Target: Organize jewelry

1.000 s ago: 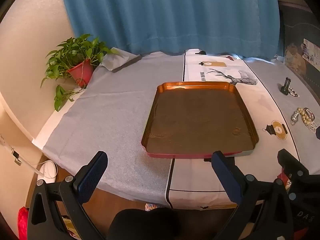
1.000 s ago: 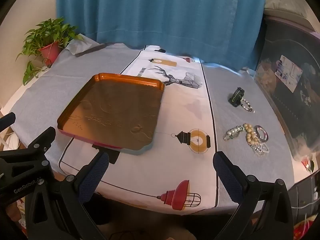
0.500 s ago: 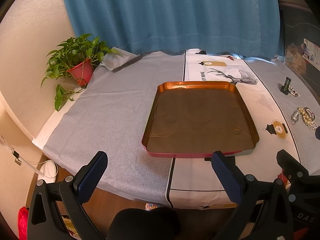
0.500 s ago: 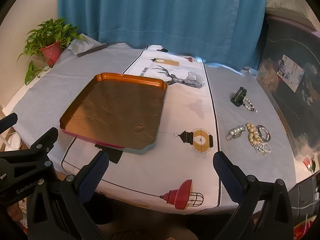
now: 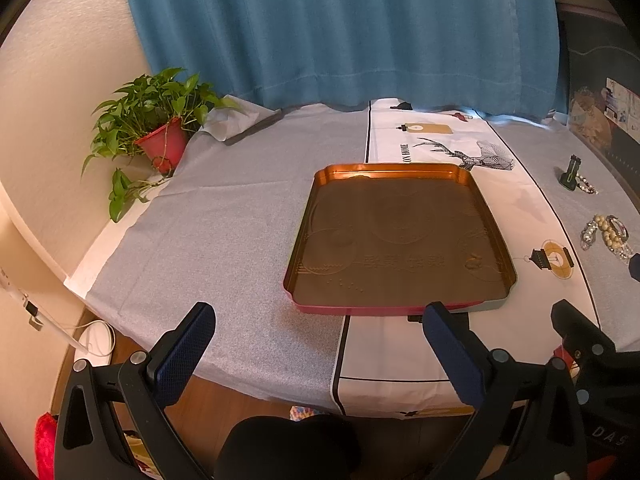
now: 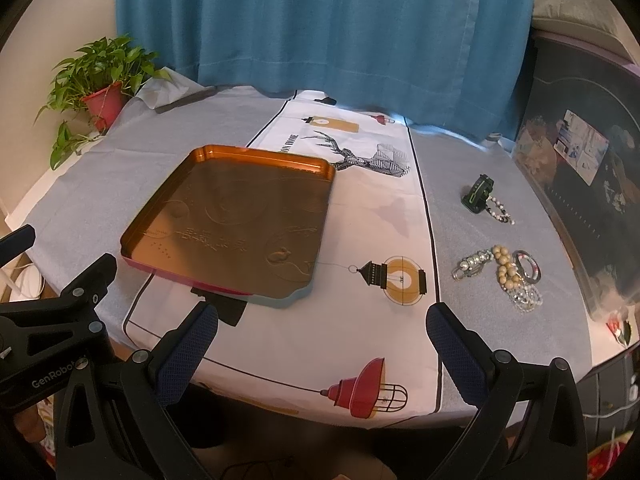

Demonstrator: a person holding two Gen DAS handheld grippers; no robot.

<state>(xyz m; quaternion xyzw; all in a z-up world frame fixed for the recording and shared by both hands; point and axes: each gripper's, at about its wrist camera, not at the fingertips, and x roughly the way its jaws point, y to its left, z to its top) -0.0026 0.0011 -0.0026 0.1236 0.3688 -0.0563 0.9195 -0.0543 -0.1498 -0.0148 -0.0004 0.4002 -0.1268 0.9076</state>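
Observation:
A shallow copper-coloured tray (image 5: 496, 236) (image 6: 192, 160) lies on the table with nothing in it. To its right on the grey cloth sits a cluster of bracelets (image 6: 506, 276) (image 5: 606, 234): a silver one, a cream beaded one, a clear crystal one and a pink bangle. Farther back lie a dark green clip-like piece (image 6: 478, 194) (image 5: 571, 172) and a black-and-white bead strand (image 6: 498, 210). My left gripper (image 5: 318, 322) hovers open at the table's near edge, in front of the tray. My right gripper (image 6: 322, 328) hangs open near the front edge, left of the bracelets.
A potted green plant (image 5: 156, 136) (image 6: 100, 92) stands at the table's back left corner. A blue curtain (image 6: 320, 24) hangs behind the table. A printed white runner (image 6: 372, 216) crosses the grey tablecloth. Dark furniture (image 6: 580, 184) borders the right side.
Both views have shifted only slightly; the right gripper has drifted a little, so the bracelets sit marginally lower and farther right. Nothing on the table has moved.

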